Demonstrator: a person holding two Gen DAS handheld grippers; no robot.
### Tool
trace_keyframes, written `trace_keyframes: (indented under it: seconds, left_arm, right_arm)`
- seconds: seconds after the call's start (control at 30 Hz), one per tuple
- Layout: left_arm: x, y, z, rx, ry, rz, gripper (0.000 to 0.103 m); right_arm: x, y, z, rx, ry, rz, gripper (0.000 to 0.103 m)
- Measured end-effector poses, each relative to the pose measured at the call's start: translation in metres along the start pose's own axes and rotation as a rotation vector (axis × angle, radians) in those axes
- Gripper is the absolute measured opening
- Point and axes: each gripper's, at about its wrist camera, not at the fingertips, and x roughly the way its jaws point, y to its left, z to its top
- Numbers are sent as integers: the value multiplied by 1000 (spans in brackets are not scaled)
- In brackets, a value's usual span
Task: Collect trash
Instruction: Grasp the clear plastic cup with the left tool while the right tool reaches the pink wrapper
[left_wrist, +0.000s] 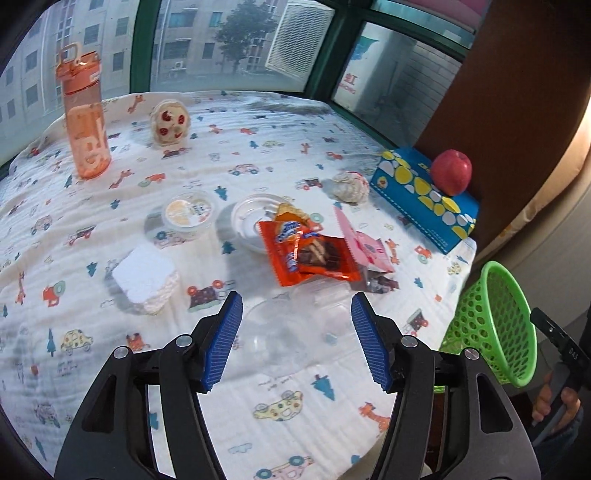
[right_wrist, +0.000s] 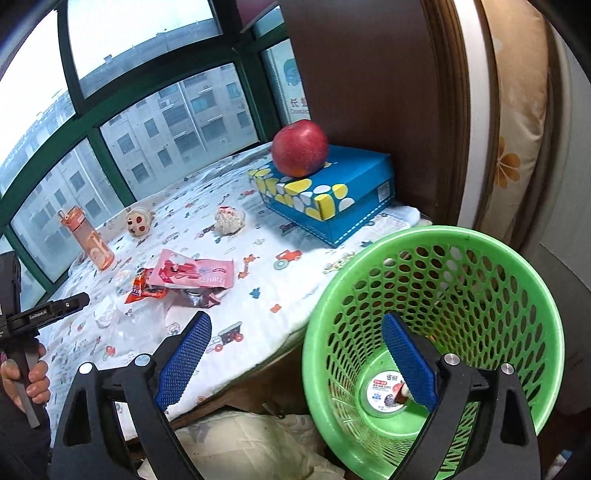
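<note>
The trash lies in a loose heap near the middle of the surface (left_wrist: 303, 417), which is covered with a white cloth printed with cars and giraffes. An orange snack wrapper (left_wrist: 308, 254) lies flat, torn open, with a pink wrapper (left_wrist: 364, 242) overlapping its right side and a clear plastic lid (left_wrist: 255, 218) just behind it. A crumpled clear plastic container (left_wrist: 295, 328), hard to make out against the cloth, lies nearest the camera. A crumpled tissue (left_wrist: 349, 186) lies further back, beside a blue box (left_wrist: 421, 192) with an apple (left_wrist: 450, 171) on top.

The left gripper (left_wrist: 297, 338) hovers over the clear container, jaws partly apart on either side of it; the blue pads do not press on it.

The right gripper (right_wrist: 297, 363) stands wide and holds nothing; one jaw is over the cloth's edge, the other inside the green basket (right_wrist: 443, 258), which tilts toward the camera beside the surface. A round labelled lid (right_wrist: 386, 393) lies in the basket's bottom.
</note>
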Motion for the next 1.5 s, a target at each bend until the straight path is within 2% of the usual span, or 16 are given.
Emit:
trace_keyframes:
  seconds: [0.03,0.1,0.23,0.3,0.37,0.6,0.7,0.9,1.0,1.13,1.23,1.5]
  left_arm:
    - [0,6,-2,-5,7,8,68]
    - [0,17,-7,-15,11,31,69]
    - [5,27,-16,-28,36,8,69]
    - [8,25,-21,-15,46,-14,73]
    - [12,21,-25,-6,59,-32,83]
    - [40,11,-32,40,115,-35,85]
    - [50,13,-31,25,127,-33,86]
    - [63,18,-29,-18,138,-75,86]
    - [68,19,-27,-28,142,-94,79]
    - [72,19,-28,-41,151,-136,62]
    - [71,19,-29,-29,145,-140,62]
    - [59,28,-25,-29,126,-156,61]
  right_arm:
    - [3,6,0,-6,3,8,90]
    - [8,15,0,-9,14,31,90]
    - [17,36,-1,-37,30,61,90]
    - [19,43,-1,-49,34,70,90]
    - [22,48,-1,-58,39,79,90]
    - [33,61,-2,-76,63,98,90]
    - [39,65,-2,-85,75,102,90]
    - [57,75,-1,-105,106,121,90]
    - [68,81,0,-115,123,132,90]
    - [82,89,4,-113,149,162,90]
    - [90,98,8,-125,156,182,90]
    - [120,123,12,-264,198,193,90]
